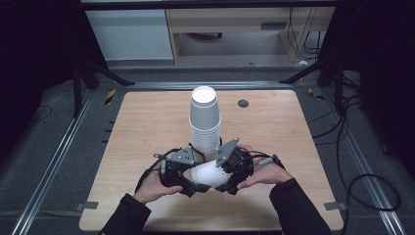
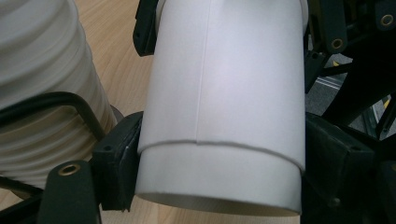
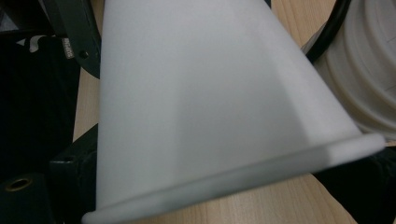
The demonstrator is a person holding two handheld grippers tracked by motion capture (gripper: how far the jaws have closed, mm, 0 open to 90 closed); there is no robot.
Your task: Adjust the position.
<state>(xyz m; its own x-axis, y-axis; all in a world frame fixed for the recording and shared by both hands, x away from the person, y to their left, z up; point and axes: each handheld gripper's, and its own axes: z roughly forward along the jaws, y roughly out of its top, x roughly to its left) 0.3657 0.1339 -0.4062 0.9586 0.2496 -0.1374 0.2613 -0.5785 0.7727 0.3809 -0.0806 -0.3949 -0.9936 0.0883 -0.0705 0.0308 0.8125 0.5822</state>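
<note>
Near front edge of table (image 1: 147, 122), just in front of tall stack of cups (image 1: 204, 122), I hold white paper cup (image 1: 208, 175) on its side between both tongs. My left gripper (image 1: 192, 183) clamped on base end, my right gripper (image 1: 226, 182) clamped on rim end. Step, by my judgement: handover or pulling nested cups apart. Next: one side lets go, gently, thin wall dents easily. Cup plain white, tapered, seam visible, rolled rim.

Black long sleeves (image 1: 128, 215) are worn on both forearms. Each gripper, left (image 1: 182, 172) and right (image 1: 234, 169), is built of black plastic, topped by a grey three-cornered plate, trailed by black cable; brass-coloured screw eyelets are seen.
</note>
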